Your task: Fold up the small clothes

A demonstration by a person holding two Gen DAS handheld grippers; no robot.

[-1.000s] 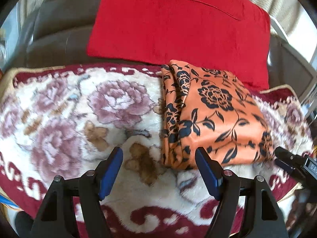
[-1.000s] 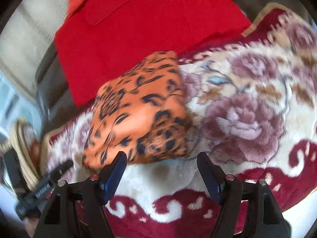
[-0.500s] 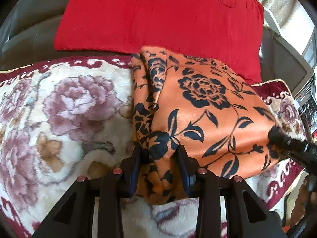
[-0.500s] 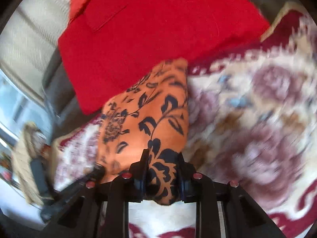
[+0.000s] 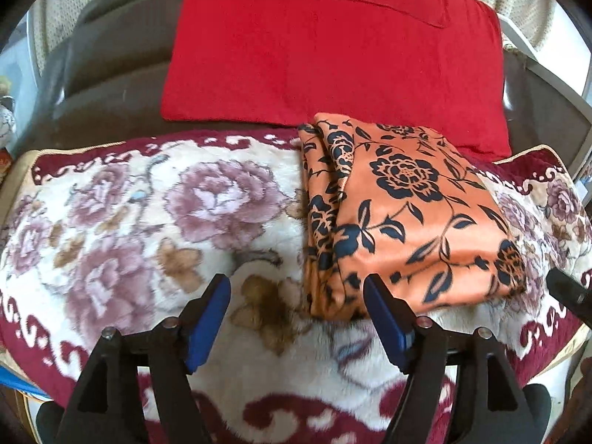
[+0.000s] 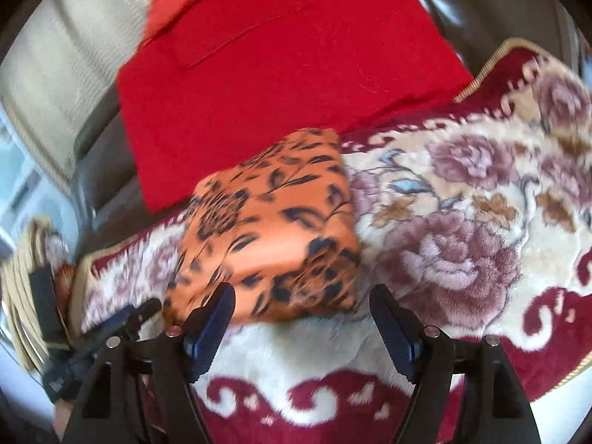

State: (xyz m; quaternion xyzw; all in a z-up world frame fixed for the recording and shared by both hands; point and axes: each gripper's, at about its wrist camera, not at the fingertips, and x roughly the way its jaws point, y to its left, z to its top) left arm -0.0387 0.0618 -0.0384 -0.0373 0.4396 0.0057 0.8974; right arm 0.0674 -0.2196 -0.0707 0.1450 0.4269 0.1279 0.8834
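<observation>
An orange cloth with black flowers (image 5: 399,214) lies folded in a thick rectangle on a floral plush blanket (image 5: 148,229). My left gripper (image 5: 296,296) is open and empty, just short of the cloth's near left corner. In the right wrist view the same folded cloth (image 6: 273,244) lies just beyond my right gripper (image 6: 301,305), which is open and empty near its front edge. The right gripper's tip (image 5: 569,292) shows at the far right of the left wrist view. The left gripper (image 6: 111,329) shows at the lower left of the right wrist view.
A large red cushion (image 5: 333,44) leans against a dark leather sofa back (image 5: 111,59) right behind the cloth. The blanket's dark red border (image 6: 333,396) runs along the near edge. A pale curtain (image 6: 55,66) hangs at the left.
Half a second ago both grippers were shut on the cloth's near edge. Now both have let go, opened and drawn back; the cloth lies folded on the blanket.
</observation>
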